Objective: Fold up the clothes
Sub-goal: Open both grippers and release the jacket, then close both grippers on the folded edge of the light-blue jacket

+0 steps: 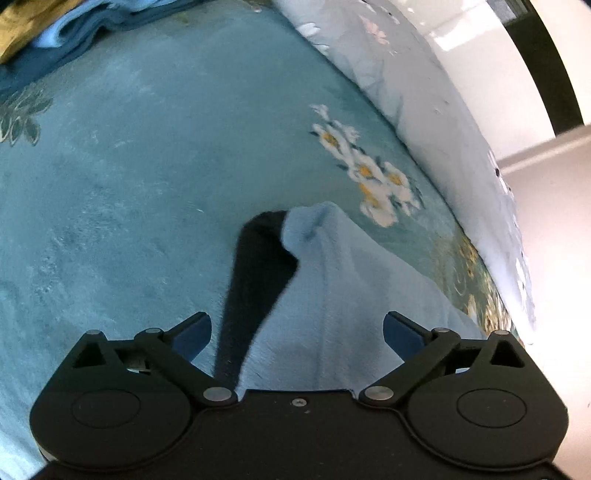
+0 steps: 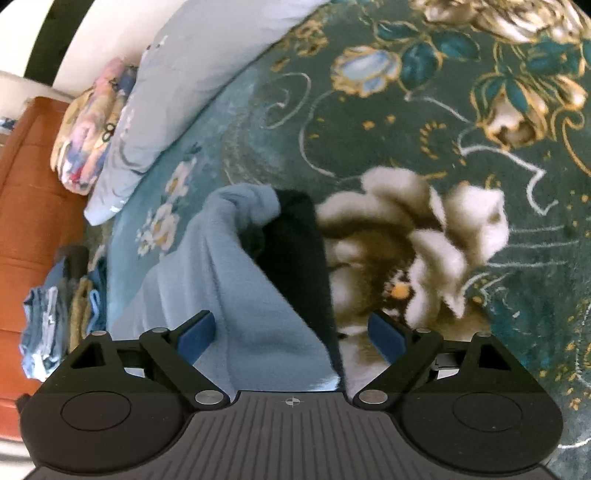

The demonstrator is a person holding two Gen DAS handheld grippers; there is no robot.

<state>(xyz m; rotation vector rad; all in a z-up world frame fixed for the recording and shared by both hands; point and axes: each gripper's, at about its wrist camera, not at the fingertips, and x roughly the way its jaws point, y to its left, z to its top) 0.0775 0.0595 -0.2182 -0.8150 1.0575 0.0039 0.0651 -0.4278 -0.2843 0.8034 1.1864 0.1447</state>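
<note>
A light blue garment (image 1: pixel 343 280) with a black part (image 1: pixel 255 280) lies on the teal flowered blanket (image 1: pixel 129 177). In the left wrist view its peaked end points away from me, and my left gripper (image 1: pixel 297 332) stands open above it, the blue pads (image 1: pixel 400 336) well apart and pressing on nothing. In the right wrist view the same light blue garment (image 2: pixel 236 288) with its black part (image 2: pixel 299 258) runs between the fingers of my right gripper (image 2: pixel 291 334), which is open too, its pads (image 2: pixel 195 334) clear of the cloth.
A pale flowered pillow (image 2: pixel 177 85) and a colourful folded quilt (image 2: pixel 92 125) lie at the blanket's far side, against an orange-brown wooden board (image 2: pixel 29 206). A pile of clothes (image 2: pixel 62 310) sits at the left. Folded blue cloth (image 1: pixel 74 29) lies at the top left.
</note>
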